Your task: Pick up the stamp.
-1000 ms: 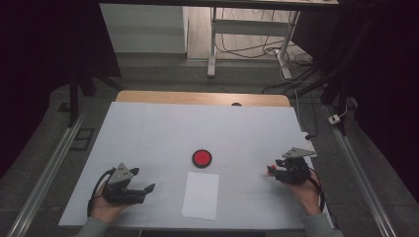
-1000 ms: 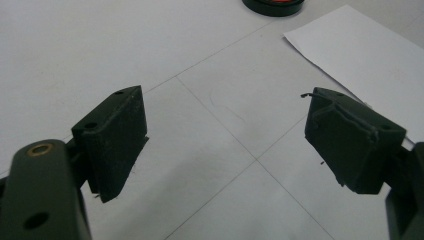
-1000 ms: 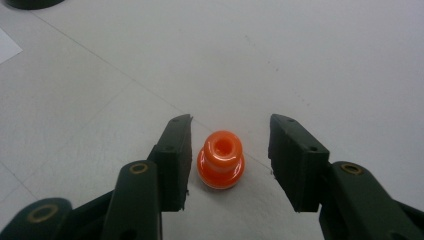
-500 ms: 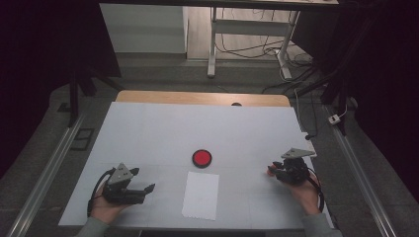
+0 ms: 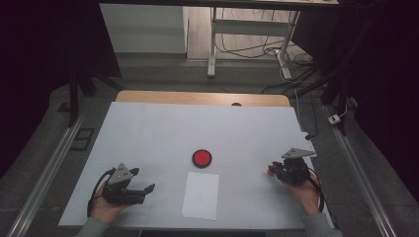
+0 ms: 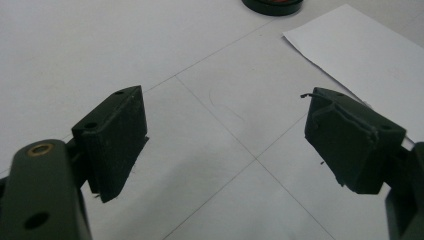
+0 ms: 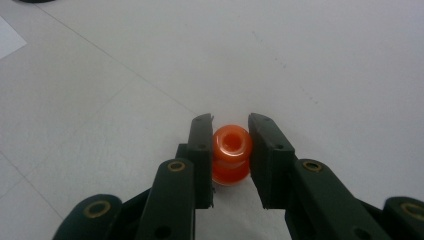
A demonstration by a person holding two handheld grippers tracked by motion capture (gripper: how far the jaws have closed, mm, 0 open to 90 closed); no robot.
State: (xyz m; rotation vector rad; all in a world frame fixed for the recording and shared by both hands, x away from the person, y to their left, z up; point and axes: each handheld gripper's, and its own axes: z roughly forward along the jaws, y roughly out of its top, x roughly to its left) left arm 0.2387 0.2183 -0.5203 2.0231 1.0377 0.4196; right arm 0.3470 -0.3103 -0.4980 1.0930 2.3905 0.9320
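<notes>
My right gripper (image 7: 231, 130) is shut on a small orange spool-shaped piece (image 7: 231, 150), its two black pads pressing on the piece's sides just above the white tabletop. Its jaws have just been closing with that piece between them. In the high view the right gripper (image 5: 274, 170) sits at the table's right, with the orange piece (image 5: 271, 170) at its tip. My left gripper (image 5: 142, 180) rests at the front left, and in its own view the left gripper (image 6: 222, 125) stands wide open with nothing between the jaws.
A round red disc with a black rim (image 5: 201, 158) lies mid-table, and a white paper sheet (image 5: 201, 195) lies just in front of it. The sheet (image 6: 360, 50) is ahead and to the right of the left jaws. The white table surface (image 5: 197, 123) ends at a wooden strip at the back.
Both hands have kept their place. The high view is too small to show any difference at the right jaws.
</notes>
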